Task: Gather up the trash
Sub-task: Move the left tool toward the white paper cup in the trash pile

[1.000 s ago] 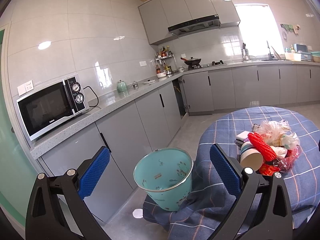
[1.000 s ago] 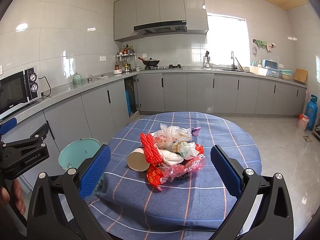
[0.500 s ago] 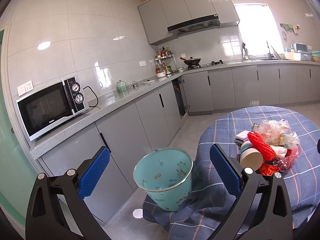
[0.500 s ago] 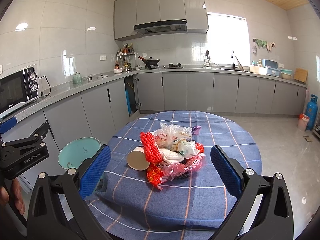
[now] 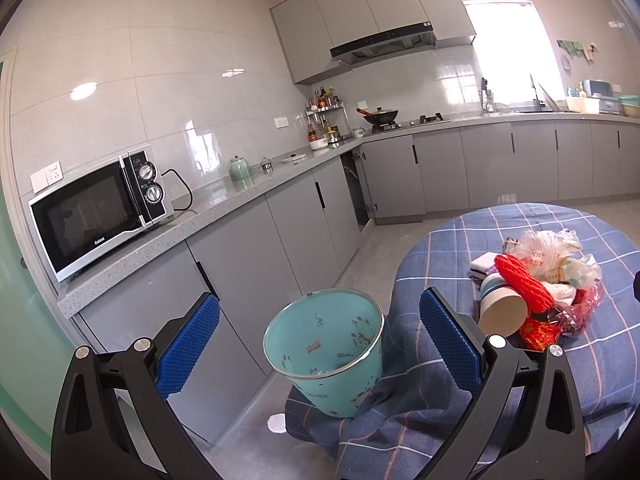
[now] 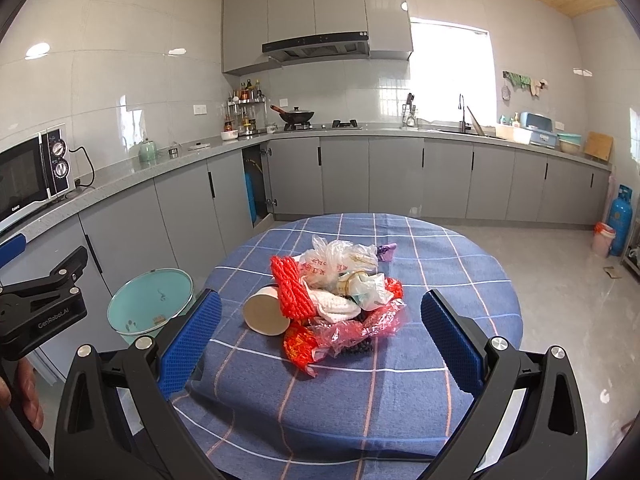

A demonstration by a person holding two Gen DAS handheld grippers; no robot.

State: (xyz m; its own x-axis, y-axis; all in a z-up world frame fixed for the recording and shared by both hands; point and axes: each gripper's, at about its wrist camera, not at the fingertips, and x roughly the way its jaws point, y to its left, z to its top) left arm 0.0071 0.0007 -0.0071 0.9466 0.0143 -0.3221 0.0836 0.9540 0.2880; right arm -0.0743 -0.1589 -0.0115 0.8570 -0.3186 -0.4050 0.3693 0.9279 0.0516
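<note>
A pile of trash (image 6: 336,292) lies on the round table with the blue checked cloth (image 6: 400,380): a paper cup (image 6: 266,316), a red foam net (image 6: 290,286), clear and red plastic bags. The pile also shows in the left wrist view (image 5: 540,284). A teal trash bin (image 5: 324,354) stands on the floor left of the table, also in the right wrist view (image 6: 150,300). My left gripper (image 5: 320,344) is open and empty, framing the bin. My right gripper (image 6: 320,344) is open and empty, hovering before the pile.
Grey cabinets and a counter run along the left and back walls, with a microwave (image 5: 100,208), a kettle (image 5: 240,169) and a stove with a wok (image 6: 298,114). A blue gas cylinder (image 6: 620,220) stands at the far right on the tiled floor.
Both grippers have barely shifted; the views are almost the same. Both stay open and empty.
</note>
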